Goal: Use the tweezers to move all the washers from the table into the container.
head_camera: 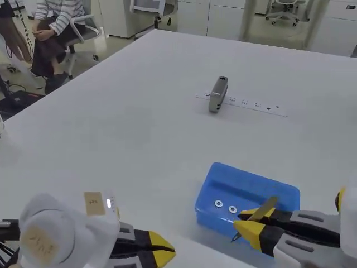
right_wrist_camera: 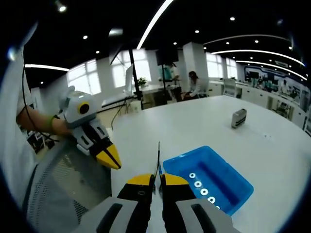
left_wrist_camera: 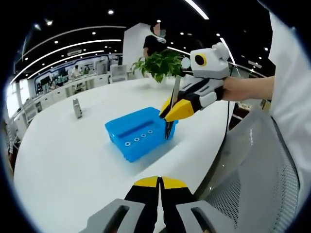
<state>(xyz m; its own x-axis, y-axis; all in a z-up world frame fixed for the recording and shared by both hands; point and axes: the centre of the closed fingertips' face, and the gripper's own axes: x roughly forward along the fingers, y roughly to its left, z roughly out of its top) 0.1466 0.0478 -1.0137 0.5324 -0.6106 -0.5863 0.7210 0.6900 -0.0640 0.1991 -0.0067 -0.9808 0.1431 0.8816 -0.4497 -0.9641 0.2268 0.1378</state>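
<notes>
Big white surface [head_camera: 139, 128] in a bright open office, with a seated person [head_camera: 53, 28] off at its far corner and a potted plant [left_wrist_camera: 158, 63] past the other end. A small grey device [head_camera: 218, 94] stands out in the middle of the surface, well away from everything else.

The blue container [head_camera: 251, 180] sits near the edge closest to the person holding the grippers. The washers [head_camera: 218, 204] are lying on its floor. The left gripper view shows four of them in a neat diagonal row, and the head view catches two next to the right gripper's yellow tips.

The right gripper [right_wrist_camera: 156, 177] has its jaws clamped tight on the tweezers [right_wrist_camera: 158, 158], which stick straight out past the tips. In the left gripper view it hangs over the container's near corner, with the tweezers pointing down so the tip is just at the rim. That puts the tip close beside the washer row, not touching it as far as I can see. I can't tell if anything's pinched in the tip, it's too small.

The left gripper [left_wrist_camera: 159, 180] is off to the side near the surface's edge, apart from the container. Its jaws are pressed together with nothing between them.
</notes>
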